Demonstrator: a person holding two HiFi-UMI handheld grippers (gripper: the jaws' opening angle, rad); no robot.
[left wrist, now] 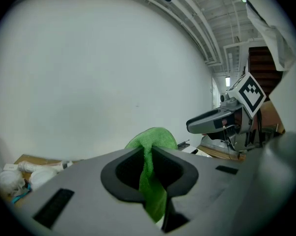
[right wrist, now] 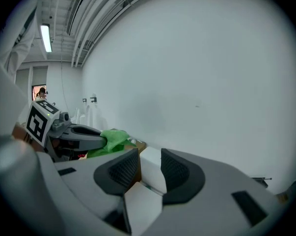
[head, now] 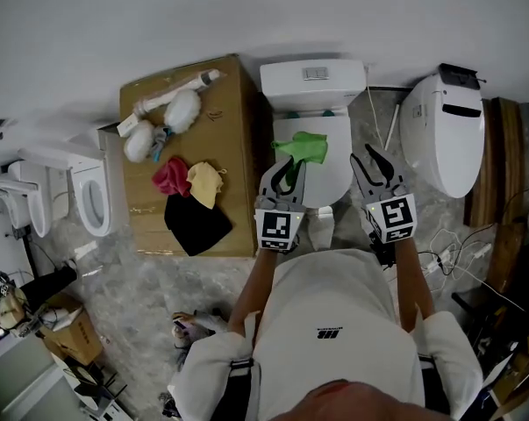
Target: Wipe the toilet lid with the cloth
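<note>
A white toilet stands in front of me with its lid point(head: 334, 167) down and its tank point(head: 313, 82) against the wall. My left gripper point(head: 287, 170) is shut on a green cloth point(head: 303, 146), which hangs over the left part of the lid. In the left gripper view the cloth point(left wrist: 151, 181) is pinched between the jaws of that gripper point(left wrist: 148, 154) and bunches above them. My right gripper point(head: 375, 160) hovers open over the lid's right edge, holding nothing. Its own view shows the right gripper point(right wrist: 150, 162) with the white tank point(right wrist: 151, 175) in the gap, and the cloth point(right wrist: 113, 139) to its left.
A cardboard box point(head: 238, 103) left of the toilet carries white brushes point(head: 167, 112) and red point(head: 171, 176), yellow point(head: 206, 182) and black point(head: 196, 224) cloths. A second white toilet point(head: 444, 130) stands at the right, a loose toilet seat point(head: 93, 200) at the left. Cables point(head: 453, 248) lie on the floor.
</note>
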